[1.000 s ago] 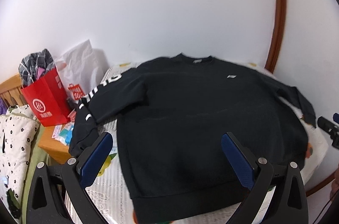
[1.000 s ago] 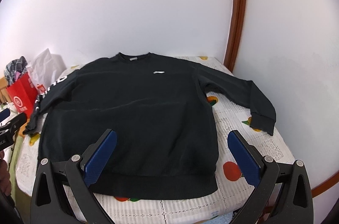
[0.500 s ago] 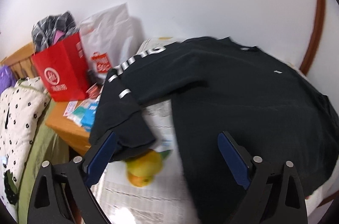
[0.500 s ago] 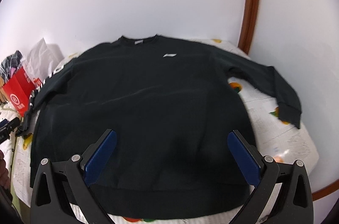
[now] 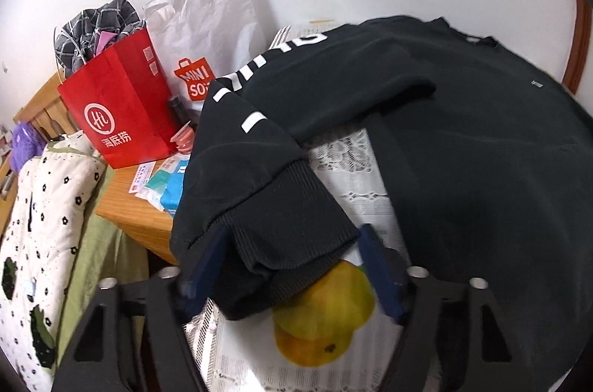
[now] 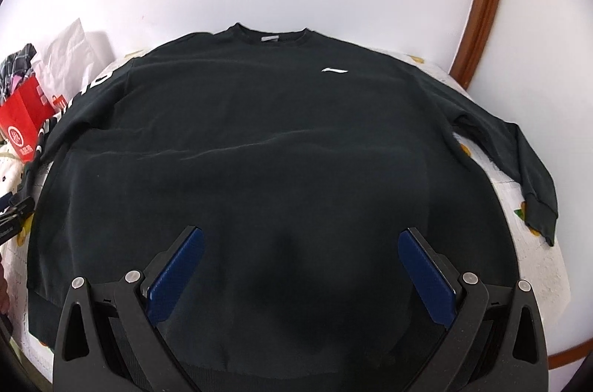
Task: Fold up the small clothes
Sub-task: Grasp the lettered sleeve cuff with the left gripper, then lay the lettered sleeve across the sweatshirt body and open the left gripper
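At the far left a red paper bag [image 5: 118, 110] and a white shopping bag [image 5: 207, 21] stand on a wooden side table [image 5: 129, 203]. The left gripper [image 5: 292, 266] has its blue pads spread around the ribbed sleeve cuff [image 5: 289, 236], not yet pinching it. The black sweatshirt [image 6: 259, 147] lies flat, front up, across the fruit-print bedcover [image 6: 533, 262]. The right gripper [image 6: 300, 273] hovers wide open over the near hem, holding nothing.

Left wrist view sits close over the sweatshirt [image 5: 463, 140] cuff; right looks across its body.
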{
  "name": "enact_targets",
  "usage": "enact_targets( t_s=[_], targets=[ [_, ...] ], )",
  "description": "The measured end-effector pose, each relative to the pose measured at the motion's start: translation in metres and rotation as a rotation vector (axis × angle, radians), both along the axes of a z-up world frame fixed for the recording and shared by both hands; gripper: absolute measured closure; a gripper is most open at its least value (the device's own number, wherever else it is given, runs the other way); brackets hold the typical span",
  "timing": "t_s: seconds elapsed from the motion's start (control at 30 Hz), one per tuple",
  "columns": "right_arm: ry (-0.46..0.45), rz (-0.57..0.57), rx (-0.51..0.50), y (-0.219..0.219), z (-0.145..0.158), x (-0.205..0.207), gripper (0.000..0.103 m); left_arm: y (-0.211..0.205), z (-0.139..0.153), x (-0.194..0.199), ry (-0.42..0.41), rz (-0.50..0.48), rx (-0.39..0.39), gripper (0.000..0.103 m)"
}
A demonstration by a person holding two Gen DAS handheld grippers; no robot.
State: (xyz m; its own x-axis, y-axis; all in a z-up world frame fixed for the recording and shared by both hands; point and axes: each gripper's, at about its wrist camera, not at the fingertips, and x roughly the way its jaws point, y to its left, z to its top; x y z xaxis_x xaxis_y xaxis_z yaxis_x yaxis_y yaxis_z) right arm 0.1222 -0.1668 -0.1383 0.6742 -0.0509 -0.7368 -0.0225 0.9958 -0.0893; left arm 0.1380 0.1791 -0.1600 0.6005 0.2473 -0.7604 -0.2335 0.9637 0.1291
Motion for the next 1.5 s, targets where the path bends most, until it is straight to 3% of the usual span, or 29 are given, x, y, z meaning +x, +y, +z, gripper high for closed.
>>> enact_targets(
  t_s=[0.03,0.07,0.13,0.17,0.4,0.63,0.87,1.13,1.4,1.5],
  targets=[
    [0.003,0.006,-0.005,0.001,-0.002,0.001,0.000,0.000,-0.002,0.003,0.010,0.005,-0.001,0.053],
    [0.006,0.011,-0.011,0.002,-0.004,0.002,0.000,0.000,-0.002,0.004,0.011,0.009,0.005,0.071],
    [0.009,0.014,-0.015,0.000,-0.006,0.004,0.000,-0.001,0.003,0.007,0.015,0.015,0.023,0.085],
    [0.011,0.014,-0.015,-0.001,-0.007,0.005,0.000,0.000,0.005,0.008,0.012,0.010,0.015,0.087],
    [0.001,0.003,0.039,-0.021,-0.004,0.008,0.000,-0.022,0.047,0.017,-0.058,-0.032,-0.020,0.088],
    [-0.020,-0.028,0.053,-0.055,0.006,0.004,0.000,-0.088,0.083,0.044,-0.111,-0.153,-0.117,0.088],
    [-0.045,-0.069,0.072,-0.105,0.013,-0.012,0.000,-0.179,0.091,0.082,-0.108,-0.296,-0.174,0.088],
    [-0.036,-0.071,0.072,-0.147,-0.003,-0.034,0.000,-0.270,0.072,0.107,-0.065,-0.415,-0.220,0.088],
    [-0.001,-0.091,0.105,-0.160,-0.019,-0.028,0.001,-0.310,0.073,0.109,-0.050,-0.515,-0.274,0.087],
    [0.000,-0.081,0.118,-0.154,-0.018,-0.025,0.001,-0.303,0.075,0.103,-0.047,-0.527,-0.304,0.078]
  ],
)
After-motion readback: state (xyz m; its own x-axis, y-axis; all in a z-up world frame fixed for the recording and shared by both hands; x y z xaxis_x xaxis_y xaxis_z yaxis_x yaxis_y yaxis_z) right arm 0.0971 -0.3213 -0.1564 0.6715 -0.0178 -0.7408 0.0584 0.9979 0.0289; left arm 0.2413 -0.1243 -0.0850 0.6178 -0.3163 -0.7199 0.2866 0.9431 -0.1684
